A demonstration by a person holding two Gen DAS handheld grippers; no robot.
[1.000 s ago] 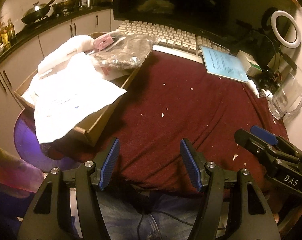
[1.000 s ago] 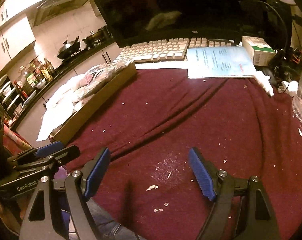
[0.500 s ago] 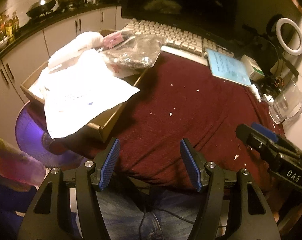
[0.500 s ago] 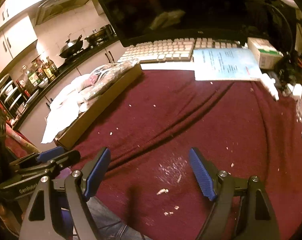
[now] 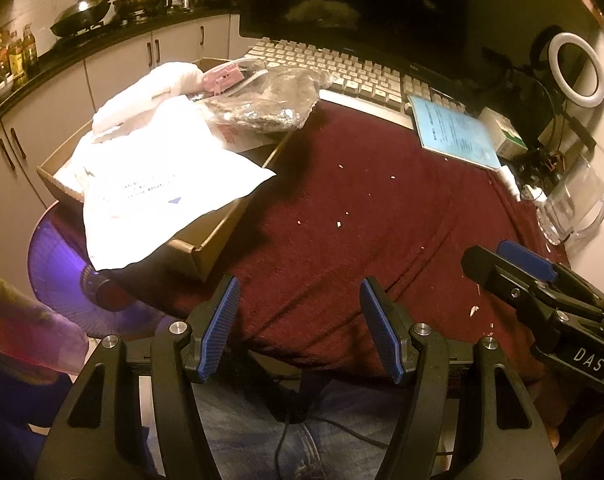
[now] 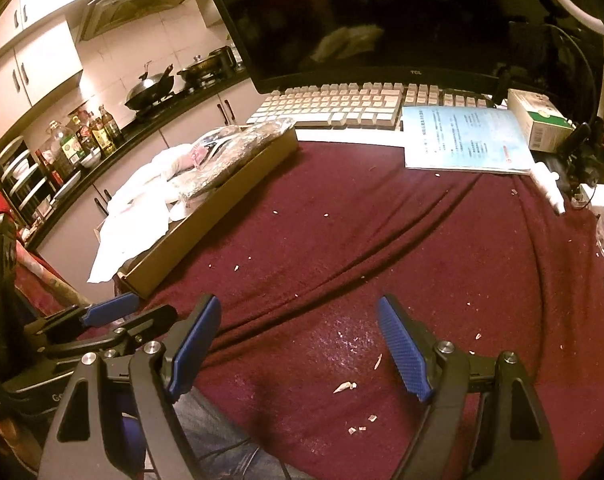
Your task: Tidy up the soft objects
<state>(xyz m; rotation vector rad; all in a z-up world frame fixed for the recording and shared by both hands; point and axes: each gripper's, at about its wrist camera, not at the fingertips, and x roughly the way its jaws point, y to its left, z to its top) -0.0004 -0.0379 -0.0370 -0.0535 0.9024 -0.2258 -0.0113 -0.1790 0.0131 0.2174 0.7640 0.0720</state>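
Observation:
A shallow cardboard box (image 5: 218, 240) (image 6: 222, 208) sits at the table's left edge. It holds soft things: a white mailer bag (image 5: 154, 192) draped over its front rim, a white cloth (image 5: 146, 96) (image 6: 142, 184), a pink item (image 5: 224, 76) and a clear bag of dark, shiny material (image 5: 270, 104) (image 6: 230, 152). My left gripper (image 5: 298, 320) is open and empty, low at the table's near edge. My right gripper (image 6: 298, 344) is open and empty over the dark red cloth (image 6: 381, 248). Each gripper shows in the other's view, the right (image 5: 541, 300) and the left (image 6: 102, 320).
A keyboard (image 6: 341, 104), a dark monitor (image 6: 381, 20), a blue sheet (image 6: 461, 140) and a small box (image 6: 537, 124) line the far side. A ring light (image 5: 577, 68) and a clear jug (image 5: 573, 208) stand at right. Crumbs dot the cloth. A purple fan (image 5: 70, 276) sits below left.
Both grippers have pulled back and risen slightly, so the box and table look farther away. Both stay open and empty. Nothing on the table moved.

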